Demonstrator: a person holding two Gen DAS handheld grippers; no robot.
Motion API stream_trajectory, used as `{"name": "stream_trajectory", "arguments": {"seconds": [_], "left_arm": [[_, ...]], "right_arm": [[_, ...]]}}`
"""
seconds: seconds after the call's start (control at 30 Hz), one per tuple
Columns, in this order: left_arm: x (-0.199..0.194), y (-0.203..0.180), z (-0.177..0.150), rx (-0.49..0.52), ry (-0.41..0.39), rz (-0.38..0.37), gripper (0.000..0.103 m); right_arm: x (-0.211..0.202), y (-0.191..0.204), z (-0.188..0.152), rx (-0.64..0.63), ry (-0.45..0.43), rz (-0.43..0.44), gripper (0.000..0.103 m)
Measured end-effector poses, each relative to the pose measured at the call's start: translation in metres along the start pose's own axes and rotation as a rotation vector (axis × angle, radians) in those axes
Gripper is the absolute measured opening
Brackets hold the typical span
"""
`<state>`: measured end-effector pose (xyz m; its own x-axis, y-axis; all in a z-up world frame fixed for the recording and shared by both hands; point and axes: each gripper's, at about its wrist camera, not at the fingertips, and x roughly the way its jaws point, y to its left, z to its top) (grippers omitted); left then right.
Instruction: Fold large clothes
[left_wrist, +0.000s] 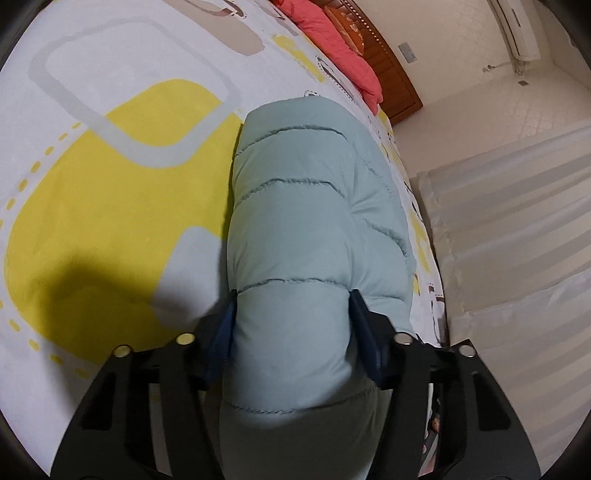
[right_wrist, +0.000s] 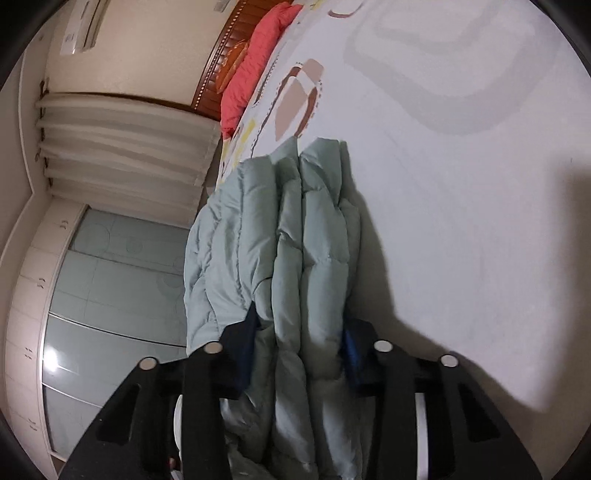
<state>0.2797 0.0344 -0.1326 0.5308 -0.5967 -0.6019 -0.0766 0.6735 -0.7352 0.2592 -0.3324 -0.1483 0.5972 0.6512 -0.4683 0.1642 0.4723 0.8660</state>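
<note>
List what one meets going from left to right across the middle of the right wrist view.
Wardrobe → jacket → bed sheet

Matt quilted cloth jacket (left_wrist: 303, 221); smooth printed bedsheet (left_wrist: 110, 203).

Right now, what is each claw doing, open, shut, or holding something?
Left claw: shut on the puffer jacket, pads pressing a padded fold.
Right claw: shut on the puffer jacket, gripping its bunched layers.
</note>
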Motion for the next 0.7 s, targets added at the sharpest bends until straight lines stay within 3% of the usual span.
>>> {"name": "stream_trajectory", "arguments": {"seconds": [0.1, 0.37, 0.7], "left_arm": [[0.0, 0.001, 0.001, 0.011, -0.002, 0.004, 0.054], [-0.01, 0.004, -0.009, -0.038, -0.031, 0.012, 0.066], [-0.04, -0.009, -0.029, -0.018, -0.081, 0.064, 0.067]], "right_arm": [[0.002, 0.002, -0.001, -0.005, -0.002, -0.006, 0.037], [-0.009, 0.005, -0.007, 0.018, -0.031, -0.003, 0.045], [-0.04, 0.01, -0.027, 0.022, -0.071, -0.003, 0.048]]}}
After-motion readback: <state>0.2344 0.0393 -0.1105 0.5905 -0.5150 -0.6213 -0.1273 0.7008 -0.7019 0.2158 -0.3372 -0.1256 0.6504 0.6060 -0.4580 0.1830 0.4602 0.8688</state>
